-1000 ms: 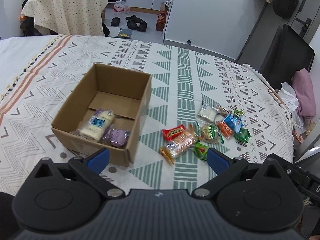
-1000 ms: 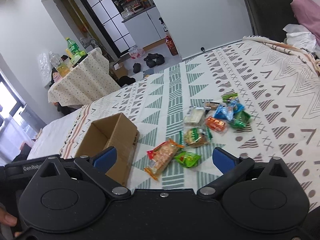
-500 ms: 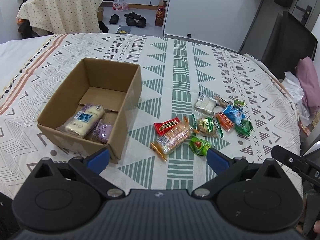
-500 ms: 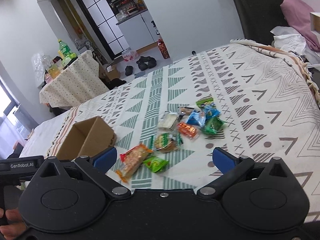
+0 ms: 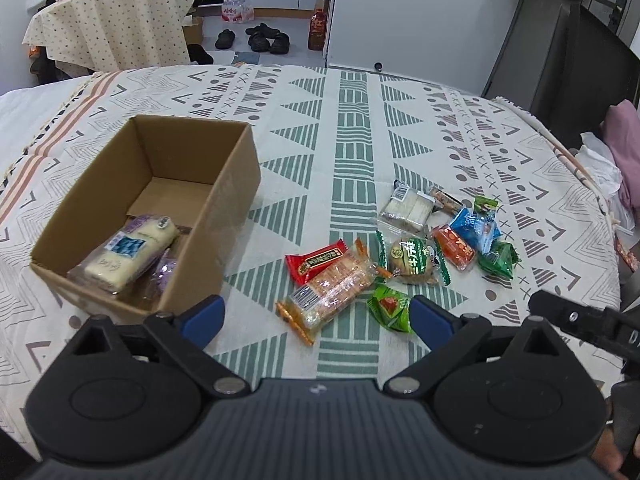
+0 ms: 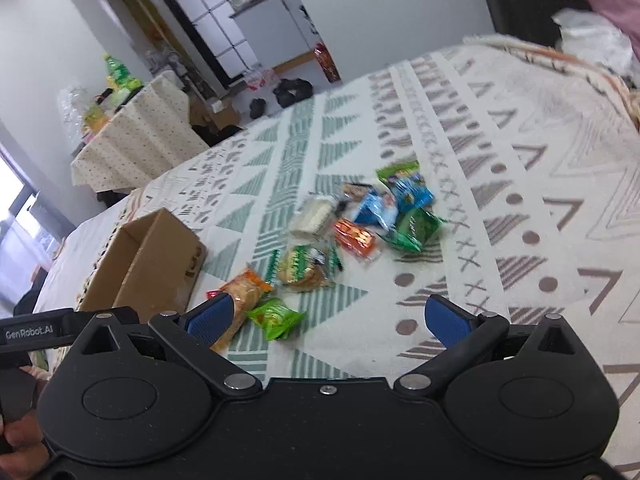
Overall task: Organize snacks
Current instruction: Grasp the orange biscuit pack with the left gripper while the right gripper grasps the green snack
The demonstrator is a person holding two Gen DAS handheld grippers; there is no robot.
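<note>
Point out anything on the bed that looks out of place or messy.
Nothing is damaged or spilled. Loose wrapped snacks lie jumbled on the patterned bedspread beside the brown cardboard box, which holds only two packets.

The brown cardboard box (image 5: 224, 200) sat on a cream, green-triangled cloth (image 5: 360, 120); one purple, perhaps lilac, packet (image 5: 164, 272) lay inside.

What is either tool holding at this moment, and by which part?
Nothing. The left tool is closing with nothing yet between its jaws; the right tool is open and empty. All snacks lie on the cloth or in the box.
</note>
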